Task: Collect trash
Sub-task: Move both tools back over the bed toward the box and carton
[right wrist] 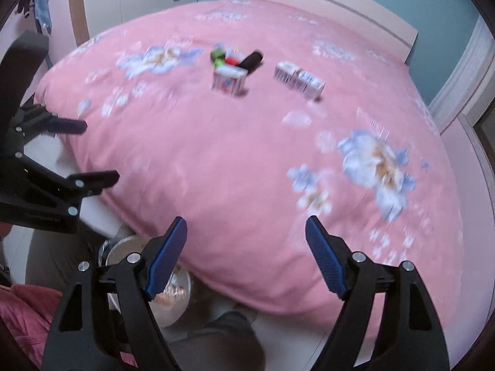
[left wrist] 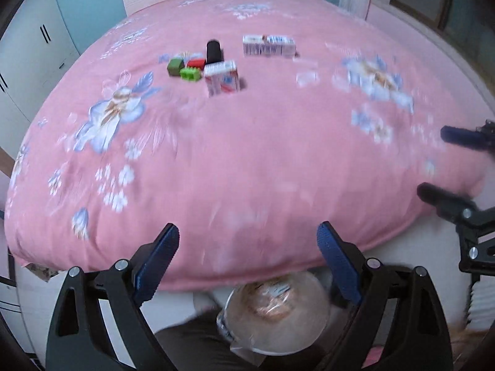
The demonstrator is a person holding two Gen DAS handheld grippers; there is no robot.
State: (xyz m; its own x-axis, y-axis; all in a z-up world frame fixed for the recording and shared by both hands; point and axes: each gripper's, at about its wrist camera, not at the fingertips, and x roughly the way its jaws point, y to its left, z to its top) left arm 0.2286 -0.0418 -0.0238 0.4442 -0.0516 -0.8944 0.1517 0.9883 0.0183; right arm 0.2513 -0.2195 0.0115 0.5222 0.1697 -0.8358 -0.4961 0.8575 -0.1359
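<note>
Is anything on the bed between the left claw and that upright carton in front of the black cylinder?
Nothing visible. The left claw is open at the bed's near edge, and only bare pink quilt lies between it and the upright carton. The toy blocks and black cylinder sit beside and behind it, off the path.

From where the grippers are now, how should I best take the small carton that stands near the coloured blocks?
Grip the upright carton across its two narrow sides, around mid-height, coming from the near edge of the bed. It stands tall with its broad printed face toward the cameras, and the blocks and black cylinder crowd its far-left side. Both the left gripper and right gripper are open and empty.
</note>
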